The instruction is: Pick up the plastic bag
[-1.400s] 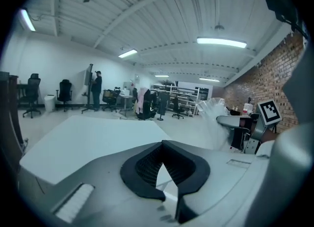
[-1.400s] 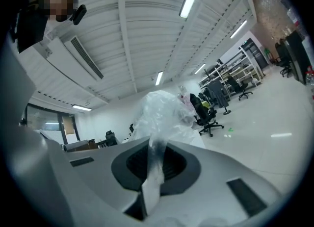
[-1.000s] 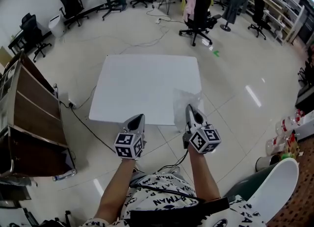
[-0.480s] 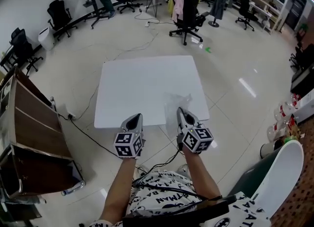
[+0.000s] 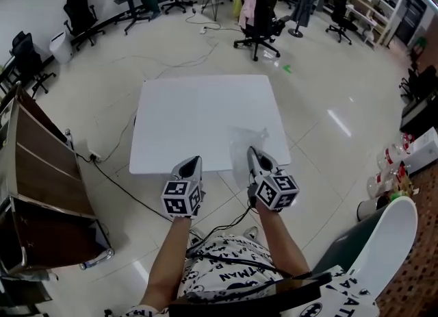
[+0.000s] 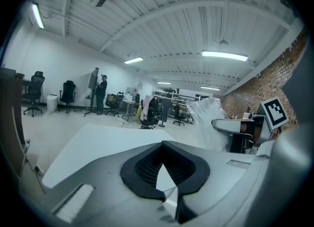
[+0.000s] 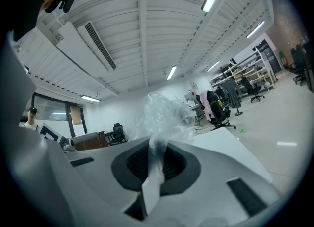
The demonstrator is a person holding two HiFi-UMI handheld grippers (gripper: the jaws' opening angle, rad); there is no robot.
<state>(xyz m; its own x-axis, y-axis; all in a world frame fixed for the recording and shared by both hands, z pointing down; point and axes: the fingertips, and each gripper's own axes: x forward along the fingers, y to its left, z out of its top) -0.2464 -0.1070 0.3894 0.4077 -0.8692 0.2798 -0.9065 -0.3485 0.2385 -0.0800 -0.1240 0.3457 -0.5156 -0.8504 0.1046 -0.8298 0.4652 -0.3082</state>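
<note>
- A square white table (image 5: 198, 117) stands on the pale tiled floor of an open workshop, seen from above.
- A brown wooden shelving unit (image 5: 41, 172) stands well to the left of the table. The picture's edge cuts it off, and what its shelves hold cannot be made out.
- A black office chair draped with a pink garment (image 5: 259, 14) stands beyond the table's far side.
- A crumpled clear plastic bag (image 5: 246, 143) hangs over the table's near right corner. Its long axis runs away from the person, in line with the jaws holding it. In the right gripper view the bag (image 7: 167, 115) is a narrow pinched strip at the jaws and billows wide at its far end. Nothing can be seen inside it, and whether the far end touches the table cannot be told.
- The right gripper (image 5: 251, 153) pinches the bag's near end, its jaws pressed onto the film (image 7: 154, 167).
- The left gripper (image 5: 194, 162) hovers at the table's near edge, level with the right one. Its jaws (image 6: 164, 172) are pressed together on nothing.
- A few clear bottles (image 5: 383, 184) cluster on the floor well to the table's right, their contents unreadable.
</note>
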